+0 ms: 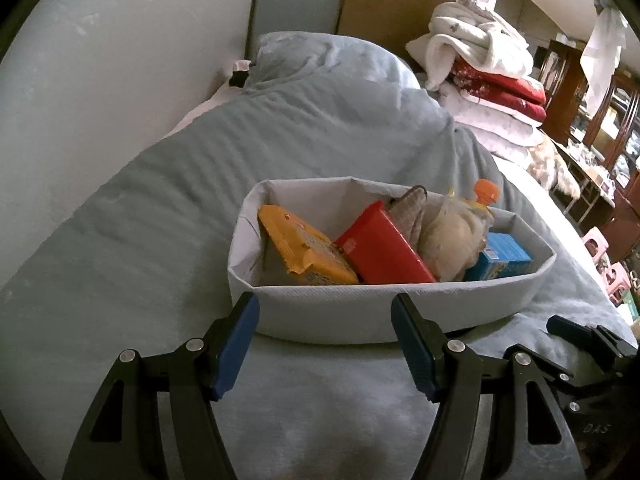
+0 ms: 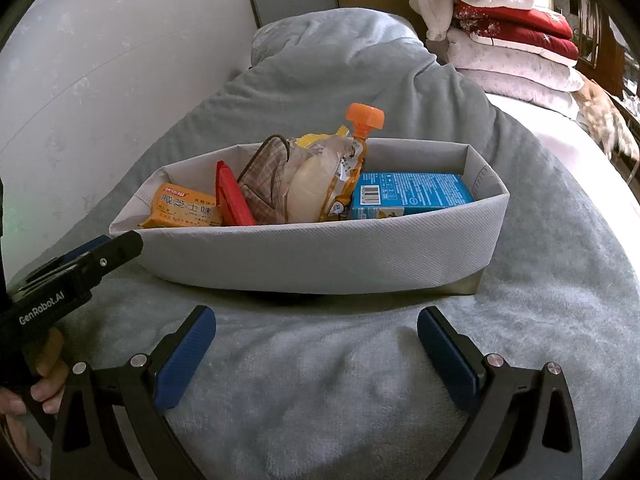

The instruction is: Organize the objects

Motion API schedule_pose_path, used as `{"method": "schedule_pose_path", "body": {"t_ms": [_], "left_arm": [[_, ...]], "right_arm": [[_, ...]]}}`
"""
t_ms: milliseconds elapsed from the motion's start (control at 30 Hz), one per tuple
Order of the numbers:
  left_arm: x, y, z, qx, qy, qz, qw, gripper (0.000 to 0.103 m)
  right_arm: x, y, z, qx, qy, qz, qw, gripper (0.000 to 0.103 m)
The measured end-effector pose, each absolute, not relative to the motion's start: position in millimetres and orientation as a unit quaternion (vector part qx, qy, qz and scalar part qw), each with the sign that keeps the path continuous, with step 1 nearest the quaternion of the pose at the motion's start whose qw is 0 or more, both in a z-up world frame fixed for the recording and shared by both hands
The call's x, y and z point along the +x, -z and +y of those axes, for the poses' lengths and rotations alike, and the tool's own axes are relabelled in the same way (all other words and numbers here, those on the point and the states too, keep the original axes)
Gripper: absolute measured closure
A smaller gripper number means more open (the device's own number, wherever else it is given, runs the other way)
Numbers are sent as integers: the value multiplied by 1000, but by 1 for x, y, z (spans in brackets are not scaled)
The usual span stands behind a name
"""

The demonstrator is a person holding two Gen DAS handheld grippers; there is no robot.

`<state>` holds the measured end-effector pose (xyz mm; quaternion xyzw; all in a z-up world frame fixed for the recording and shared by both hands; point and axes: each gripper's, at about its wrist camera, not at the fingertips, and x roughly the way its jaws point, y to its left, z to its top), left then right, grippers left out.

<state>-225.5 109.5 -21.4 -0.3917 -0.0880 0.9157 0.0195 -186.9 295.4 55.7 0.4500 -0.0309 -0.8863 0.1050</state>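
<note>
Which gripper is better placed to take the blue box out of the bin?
Probably right. The blue box lies at the bin's right end, nearer the open right gripper; the left gripper faces the opposite end.

one basket point(image 2: 320, 256), six items, two claws point(image 2: 316, 354)

**Two low wrist views facing one basket on the bed**

The left wrist camera looks forward between its own tool point(image 1: 325, 320), set low over the bed point(image 1: 120, 260) and close against the near wall of the grey fabric basket point(image 1: 320, 312). The right wrist camera, a little farther back, faces the same basket point(image 2: 320, 256) across its tool point(image 2: 316, 328). Both share the basket, the grey bedding and the stacked pillows point(image 2: 516, 52); each catches the other tool at its edge.
</note>
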Motion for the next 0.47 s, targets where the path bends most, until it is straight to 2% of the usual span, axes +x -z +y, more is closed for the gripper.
{"method": "schedule_pose_path", "body": {"t_ms": [467], "left_arm": [[-221, 16, 106, -389, -916, -92, 29, 35]], "right_arm": [[-185, -62, 299, 448, 886, -42, 110, 1]]}}
